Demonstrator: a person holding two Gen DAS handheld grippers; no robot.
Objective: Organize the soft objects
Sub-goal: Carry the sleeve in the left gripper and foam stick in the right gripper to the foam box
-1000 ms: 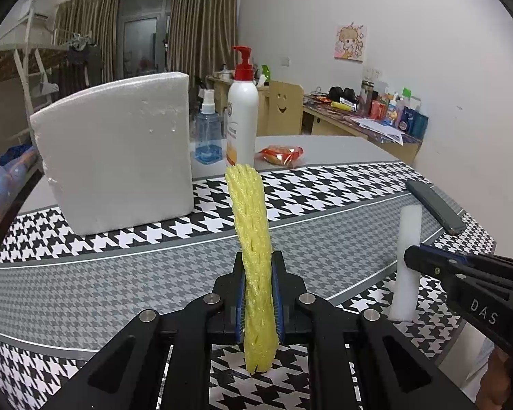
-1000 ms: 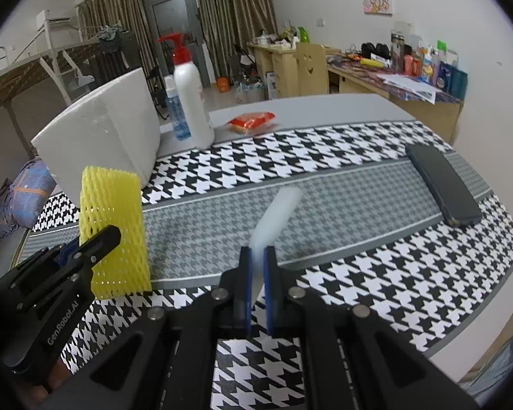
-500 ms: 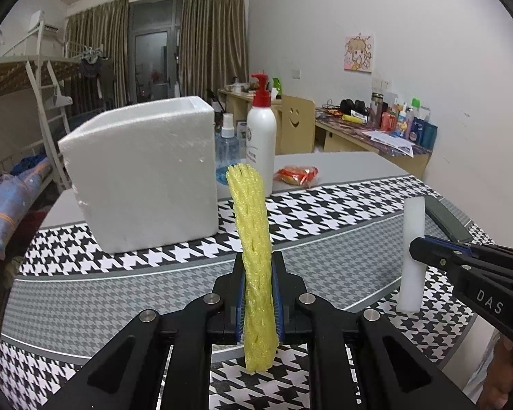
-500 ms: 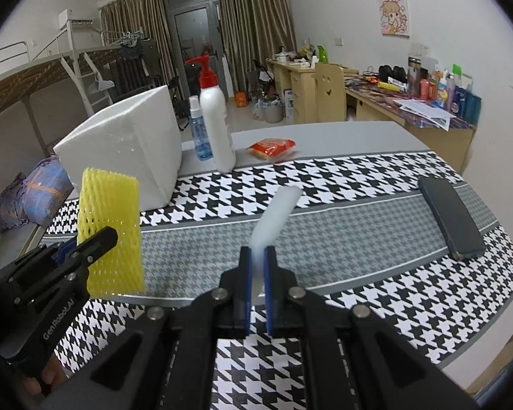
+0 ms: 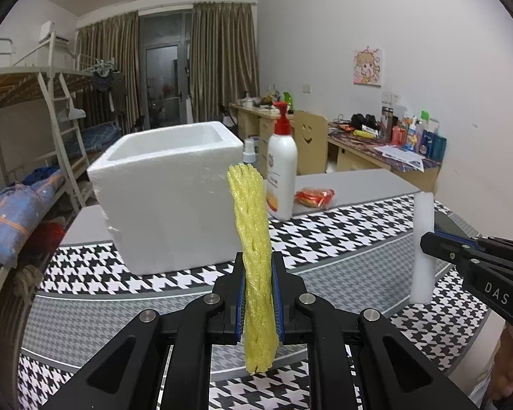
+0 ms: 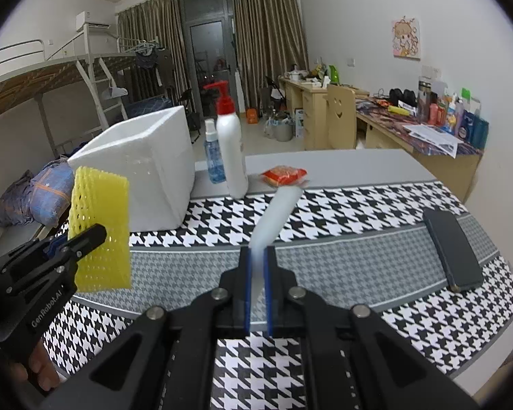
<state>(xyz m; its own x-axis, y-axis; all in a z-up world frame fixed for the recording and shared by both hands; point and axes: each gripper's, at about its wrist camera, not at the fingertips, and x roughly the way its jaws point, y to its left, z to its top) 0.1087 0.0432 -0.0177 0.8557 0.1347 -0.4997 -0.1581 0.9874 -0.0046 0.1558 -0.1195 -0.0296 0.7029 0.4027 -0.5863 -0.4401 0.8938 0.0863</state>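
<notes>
The left gripper [image 5: 258, 294] is clamped on a yellow foam net [image 5: 253, 256], which stands upright between its blue pads and sticks out both above and below them. From the right wrist camera the same net shows as a flat, holed sheet held up over the table's left side, in front of the white foam box [image 6: 143, 167].

The right gripper [image 6: 257, 283] is pinched tight on a white foam strip [image 6: 277, 215] – a thin, pale slab that rises from between the pads and leans to the right. In the left wrist camera the strip stands upright at the right edge, gripped partway along its length, its lower end clear of the cloth.

Both pieces are held in the air above the table [image 5: 342, 184], which is covered with a black-and-white houndstooth cloth [image 6: 342, 205] with a grey band. The foam box sits open-topped at the back left. Just beside it stand a small blue spray bottle [image 6: 213, 157] and a white pump bottle [image 6: 231, 150] with a red top – an orange packet [image 6: 284, 174] lies near them. A black phone [image 6: 451, 253] lies flat at the right side, well apart from the box
</notes>
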